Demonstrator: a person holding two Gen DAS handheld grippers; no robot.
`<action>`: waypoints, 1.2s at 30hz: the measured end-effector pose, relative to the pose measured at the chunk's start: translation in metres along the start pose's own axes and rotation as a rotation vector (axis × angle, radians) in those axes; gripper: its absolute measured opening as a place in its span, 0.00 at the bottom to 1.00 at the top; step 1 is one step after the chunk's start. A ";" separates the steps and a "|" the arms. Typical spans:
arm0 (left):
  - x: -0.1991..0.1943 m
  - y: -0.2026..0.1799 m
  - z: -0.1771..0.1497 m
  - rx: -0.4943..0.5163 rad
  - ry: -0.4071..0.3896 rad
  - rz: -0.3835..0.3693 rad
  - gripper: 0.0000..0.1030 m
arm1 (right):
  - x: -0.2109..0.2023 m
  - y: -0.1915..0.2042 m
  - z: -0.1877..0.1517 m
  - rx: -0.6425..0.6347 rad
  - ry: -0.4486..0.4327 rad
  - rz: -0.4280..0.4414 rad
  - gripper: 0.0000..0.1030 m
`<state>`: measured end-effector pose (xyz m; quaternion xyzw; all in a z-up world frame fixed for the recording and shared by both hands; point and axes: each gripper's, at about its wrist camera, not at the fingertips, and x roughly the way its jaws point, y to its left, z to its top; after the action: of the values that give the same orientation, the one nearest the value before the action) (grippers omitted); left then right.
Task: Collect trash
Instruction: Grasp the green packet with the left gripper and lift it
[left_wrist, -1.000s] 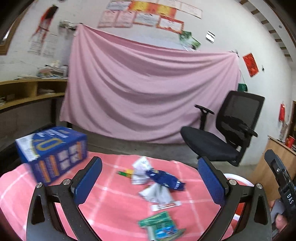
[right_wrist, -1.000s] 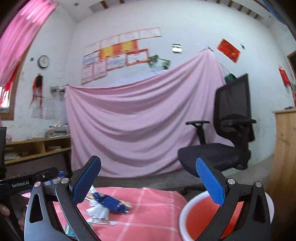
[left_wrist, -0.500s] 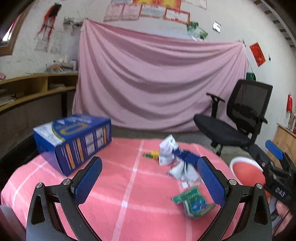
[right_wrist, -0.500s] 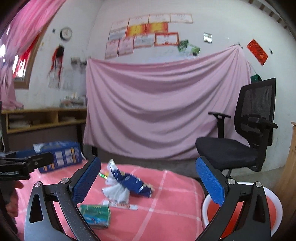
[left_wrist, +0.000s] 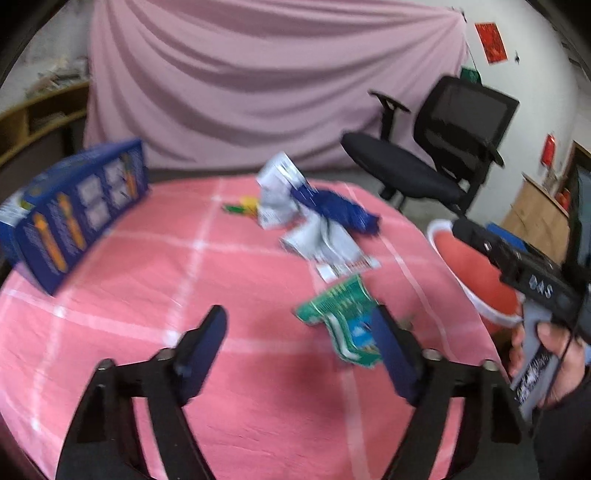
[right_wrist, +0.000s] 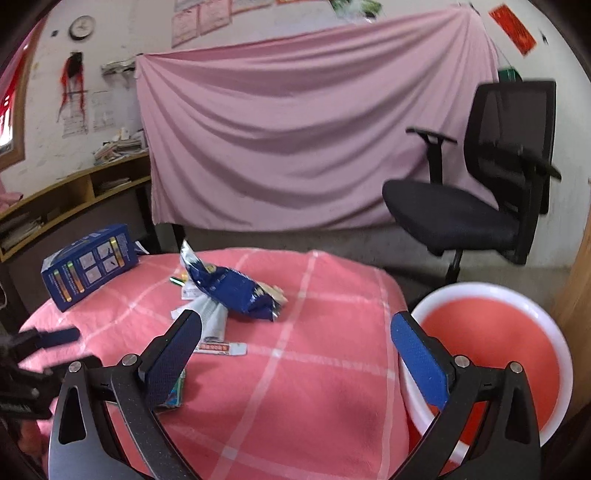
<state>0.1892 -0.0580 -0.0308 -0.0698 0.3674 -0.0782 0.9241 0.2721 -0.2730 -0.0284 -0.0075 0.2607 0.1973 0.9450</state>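
Note:
Trash lies on a round table with a pink checked cloth (left_wrist: 184, 280): a green wrapper (left_wrist: 343, 317), a blue snack bag (left_wrist: 340, 210) (right_wrist: 232, 291), crumpled white wrappers (left_wrist: 321, 243) (right_wrist: 210, 314), a small red-and-white strip (right_wrist: 221, 348) and a yellow-green piece (left_wrist: 243, 206). My left gripper (left_wrist: 301, 347) is open and empty, low over the cloth, its right finger beside the green wrapper. My right gripper (right_wrist: 295, 354) is open and empty above the table's right part. A red basin with a white rim (right_wrist: 491, 332) (left_wrist: 469, 269) stands off the table's right edge.
A blue carton (left_wrist: 74, 218) (right_wrist: 88, 266) stands at the table's left. A black office chair (right_wrist: 480, 206) is behind the table on the right, before a pink hanging sheet (right_wrist: 295, 140). Wooden shelves (right_wrist: 66, 199) run along the left wall.
Both grippers have tilted down and moved closer to the table. The left gripper has come near the green wrapper. Both stay open and empty.

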 end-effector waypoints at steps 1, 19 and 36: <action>0.004 -0.002 -0.001 0.001 0.025 -0.018 0.59 | 0.002 -0.002 -0.001 0.008 0.015 0.007 1.00; 0.014 -0.025 0.000 0.036 0.090 -0.025 0.03 | 0.030 -0.004 -0.004 -0.013 0.181 0.055 1.00; -0.010 0.048 0.008 -0.097 -0.051 0.228 0.00 | 0.081 0.042 -0.007 -0.177 0.377 0.221 0.97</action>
<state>0.1917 -0.0081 -0.0274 -0.0739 0.3529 0.0470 0.9316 0.3168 -0.2056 -0.0710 -0.0985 0.4133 0.3169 0.8480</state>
